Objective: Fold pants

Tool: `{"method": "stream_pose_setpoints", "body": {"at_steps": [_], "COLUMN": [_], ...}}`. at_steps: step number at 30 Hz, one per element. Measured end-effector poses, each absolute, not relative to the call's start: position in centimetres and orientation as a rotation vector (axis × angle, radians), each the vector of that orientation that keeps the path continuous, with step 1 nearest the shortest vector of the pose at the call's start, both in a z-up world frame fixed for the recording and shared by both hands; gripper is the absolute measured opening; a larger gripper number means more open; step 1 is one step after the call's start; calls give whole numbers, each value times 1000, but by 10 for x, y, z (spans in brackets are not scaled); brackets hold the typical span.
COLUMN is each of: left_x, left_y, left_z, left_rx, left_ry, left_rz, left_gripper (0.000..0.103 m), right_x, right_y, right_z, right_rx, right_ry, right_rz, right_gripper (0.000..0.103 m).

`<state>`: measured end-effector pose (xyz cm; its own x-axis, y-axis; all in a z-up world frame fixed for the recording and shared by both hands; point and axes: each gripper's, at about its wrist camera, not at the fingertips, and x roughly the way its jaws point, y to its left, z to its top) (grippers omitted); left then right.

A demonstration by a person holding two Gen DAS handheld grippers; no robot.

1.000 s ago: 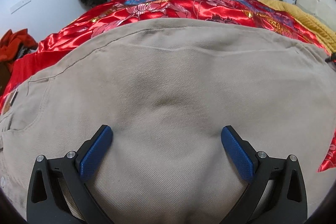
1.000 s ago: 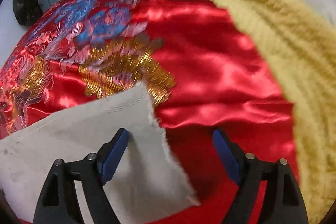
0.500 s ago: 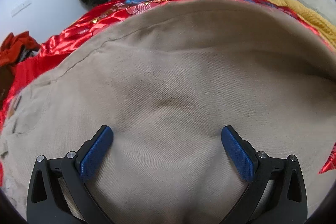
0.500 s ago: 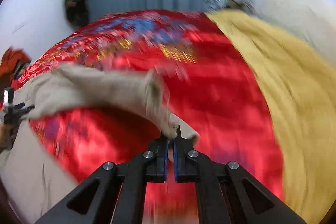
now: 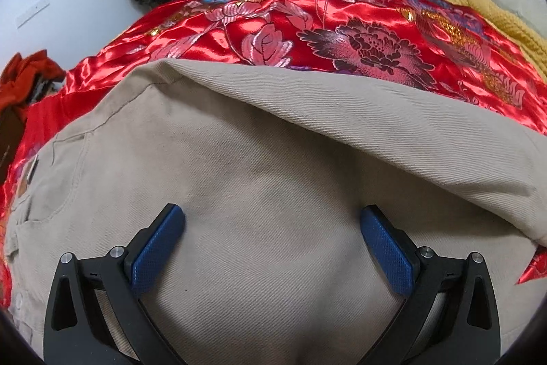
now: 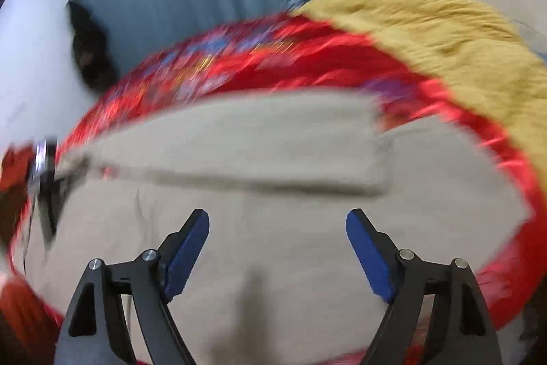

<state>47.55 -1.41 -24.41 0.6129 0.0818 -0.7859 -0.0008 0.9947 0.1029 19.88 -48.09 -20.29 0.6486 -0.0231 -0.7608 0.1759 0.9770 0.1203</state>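
beige pants (image 5: 273,194) lie on red satin bedspread (image 5: 324,23), 1 leg (image 5: 393,132) folded across. left gripper (image 5: 273,242) and right gripper (image 6: 277,238) hover over the cloth, jaws wide, gripping nothing. right view blurred.

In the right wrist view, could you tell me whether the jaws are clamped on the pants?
No, the right gripper has its jaws spread wide apart above the beige pants, with nothing pinched between them.
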Motion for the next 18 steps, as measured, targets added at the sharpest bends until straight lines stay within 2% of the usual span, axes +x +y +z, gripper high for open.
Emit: {"method": "stream_pose_setpoints", "body": {"at_steps": [3, 18], "left_x": [475, 475], "left_y": [-15, -14], "left_z": [-244, -244], "left_rx": [95, 95], "left_ry": [910, 910], "left_rz": [48, 47], "left_gripper": [103, 103], "right_x": [209, 193], "right_y": [-467, -469], "right_z": [-221, -222], "right_rx": [102, 150], "right_ry": [922, 893], "right_rz": [-119, -84], "right_gripper": [83, 85]}}
